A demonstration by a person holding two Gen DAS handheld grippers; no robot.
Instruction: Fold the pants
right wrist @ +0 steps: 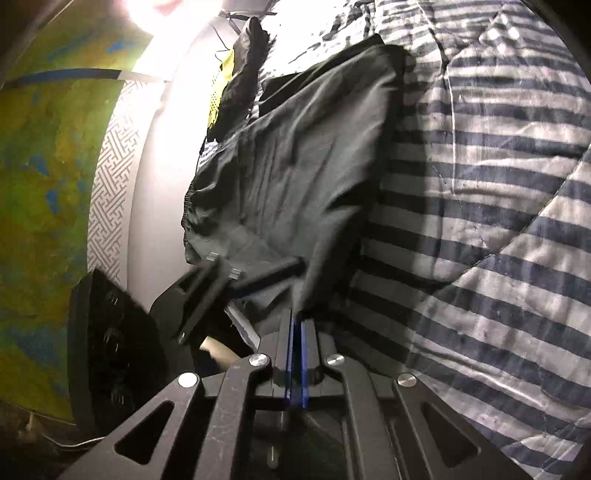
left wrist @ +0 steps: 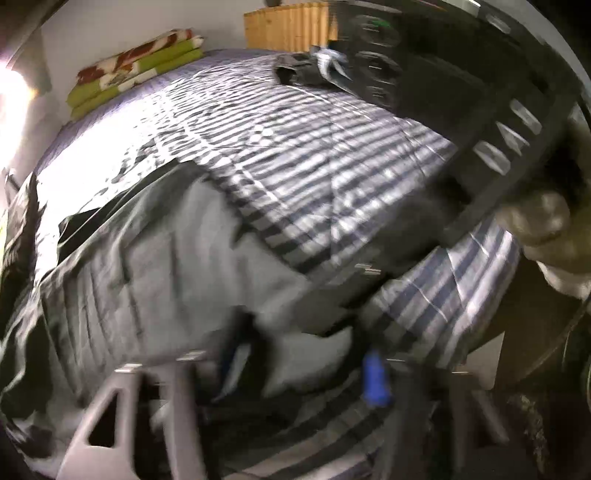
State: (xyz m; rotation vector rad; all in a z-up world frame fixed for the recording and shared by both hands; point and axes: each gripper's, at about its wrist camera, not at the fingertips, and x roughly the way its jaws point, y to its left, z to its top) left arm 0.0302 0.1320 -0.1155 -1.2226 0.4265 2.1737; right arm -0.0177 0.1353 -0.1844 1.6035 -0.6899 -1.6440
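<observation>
Dark grey pants (right wrist: 295,155) lie crumpled on the striped bedcover (right wrist: 498,184). My right gripper (right wrist: 297,325) is shut, its blue pads pinching a lower corner of the pants. In the left wrist view the pants (left wrist: 166,258) fill the lower left. My left gripper (left wrist: 303,365) hangs blurred over their near edge, fingers apart, with grey cloth between them. One of its blue pads (left wrist: 375,376) shows on the right. The right wrist view shows a left gripper finger (right wrist: 273,273) reaching to the cloth just left of my right gripper.
A folded green and red blanket (left wrist: 136,70) lies at the bed's far left, near a wooden panel (left wrist: 288,26). Another dark garment (left wrist: 303,70) rests at the far end. A black and yellow garment (right wrist: 236,85) hangs at the bed's edge above the green floor (right wrist: 44,184).
</observation>
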